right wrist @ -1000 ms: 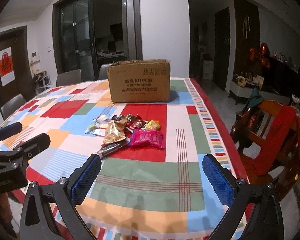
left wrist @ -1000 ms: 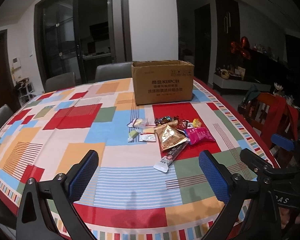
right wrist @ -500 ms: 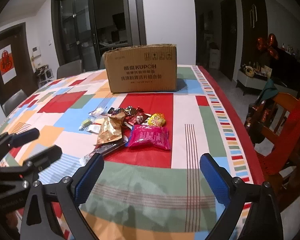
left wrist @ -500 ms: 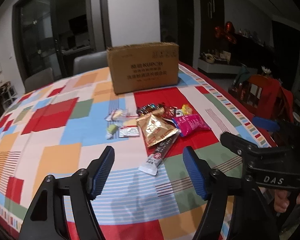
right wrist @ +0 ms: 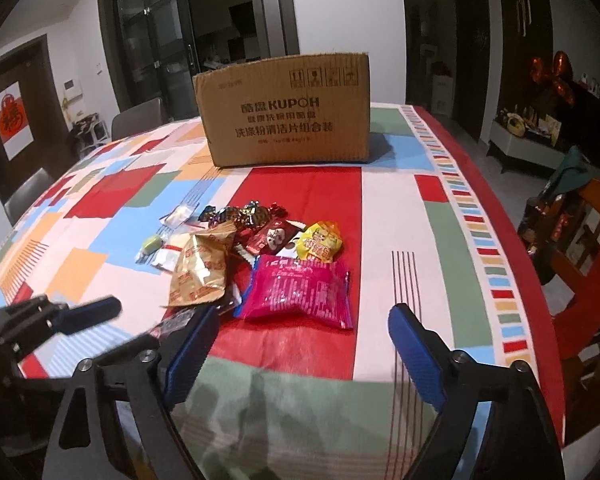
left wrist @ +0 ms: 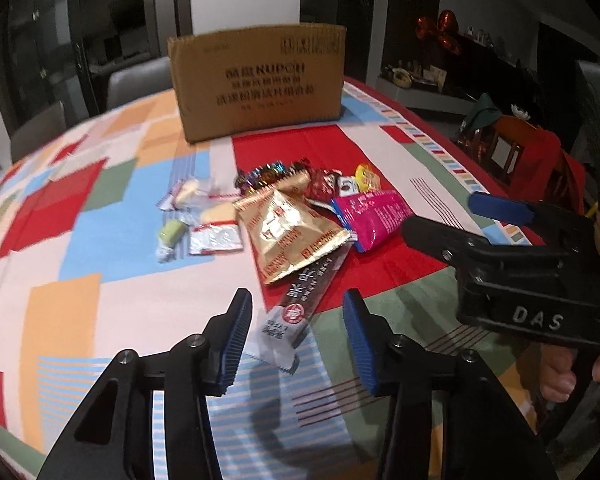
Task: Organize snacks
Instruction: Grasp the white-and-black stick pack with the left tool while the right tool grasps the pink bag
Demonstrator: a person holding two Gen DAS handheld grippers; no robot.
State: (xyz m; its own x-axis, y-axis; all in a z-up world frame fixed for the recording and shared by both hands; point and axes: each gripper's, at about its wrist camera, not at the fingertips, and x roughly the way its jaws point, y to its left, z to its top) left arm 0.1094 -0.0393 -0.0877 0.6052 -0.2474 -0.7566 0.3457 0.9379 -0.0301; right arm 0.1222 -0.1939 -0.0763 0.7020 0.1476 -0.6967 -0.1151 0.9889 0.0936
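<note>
Step in hand: first pick from the snack pile; nothing yet lifted, all packets lie on the tablecloth in front of the cardboard box.
Snack pile: near edge of the red panel, well short of the box; gold packet on top of the dark bar, pink packet just beside it, small sweets behind.
Left gripper: lined up on the near end of the dark bar. Jaws have just been closing, now narrow; the bar's clear end sits between the pads, which do not look to be pressing on it.
Right gripper: in front of the pink packet. Jaws have just been closing a little, wide; nothing between them, packet just beyond the tips.
Next move, left: probably finish the pinch on the bar and draw it out from under the gold packet.
Next move, right: likely push forward to straddle the pink packet before closing.
Destination: presumably the box; its inside is not visible.
</note>
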